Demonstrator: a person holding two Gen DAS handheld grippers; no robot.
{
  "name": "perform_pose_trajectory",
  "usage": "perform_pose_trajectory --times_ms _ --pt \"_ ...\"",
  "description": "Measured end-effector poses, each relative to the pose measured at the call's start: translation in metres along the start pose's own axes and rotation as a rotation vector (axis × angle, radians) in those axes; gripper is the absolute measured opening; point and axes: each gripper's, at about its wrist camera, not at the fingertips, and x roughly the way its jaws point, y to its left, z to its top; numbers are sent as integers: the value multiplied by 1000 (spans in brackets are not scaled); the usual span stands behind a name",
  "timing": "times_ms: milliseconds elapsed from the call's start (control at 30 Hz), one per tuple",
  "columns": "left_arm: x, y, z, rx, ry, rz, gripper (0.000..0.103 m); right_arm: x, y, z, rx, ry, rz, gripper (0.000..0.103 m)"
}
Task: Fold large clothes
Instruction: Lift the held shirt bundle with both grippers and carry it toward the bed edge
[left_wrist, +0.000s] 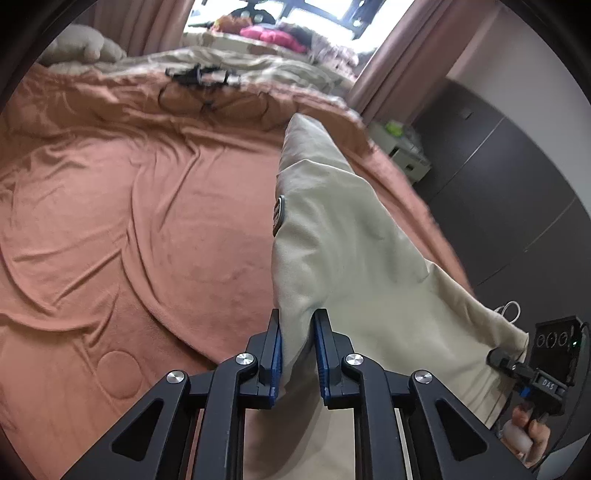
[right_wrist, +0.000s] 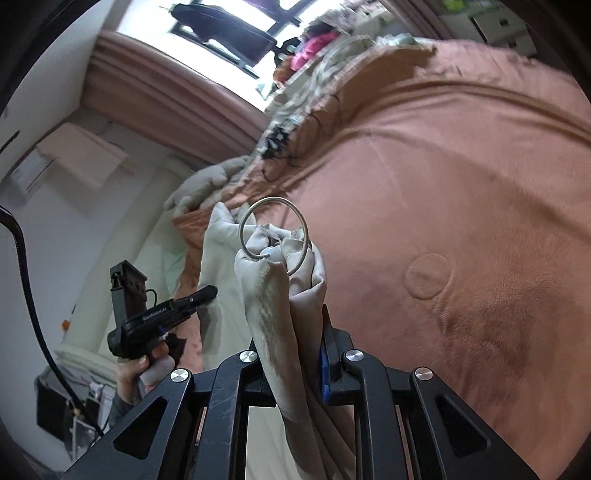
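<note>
A large beige garment (left_wrist: 343, 236) hangs lifted over the bed, stretched between both grippers. It has a round dark patch (left_wrist: 279, 215) on its left edge. My left gripper (left_wrist: 297, 332) is shut on a fold of it, with cloth filling the narrow gap between the blue pads. In the right wrist view my right gripper (right_wrist: 295, 332) is shut on a bunched end of the garment (right_wrist: 273, 295), where a grey cord loop (right_wrist: 273, 236) sticks up. The cloth hides its left finger. Each view also shows the other hand-held gripper: the right one (left_wrist: 517, 365), the left one (right_wrist: 166, 310).
A wrinkled salmon blanket (left_wrist: 129, 221) covers the bed. At its far end lie a patterned quilt (left_wrist: 236, 62), a black object (left_wrist: 195, 75) and a beige plush (left_wrist: 81, 46). A dark wardrobe (left_wrist: 517, 177) and a white bedside unit (left_wrist: 406, 147) stand to the right, curtains behind.
</note>
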Motion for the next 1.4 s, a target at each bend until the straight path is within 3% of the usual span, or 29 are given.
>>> perform_pose_trajectory --times_ms 367,567,1133,1400 --pt "-96 -62 -20 68 -145 -89 13 -78 55 -24 -90 -128 16 15" --pt "-120 -102 -32 99 -181 -127 11 -134 69 -35 -130 -208 -1 15" --pt "-100 -285 -66 194 -154 -286 9 -300 50 -7 -232 -379 -229 15" --pt "-92 -356 -93 233 -137 -338 9 -375 21 -3 -258 -426 -250 15"
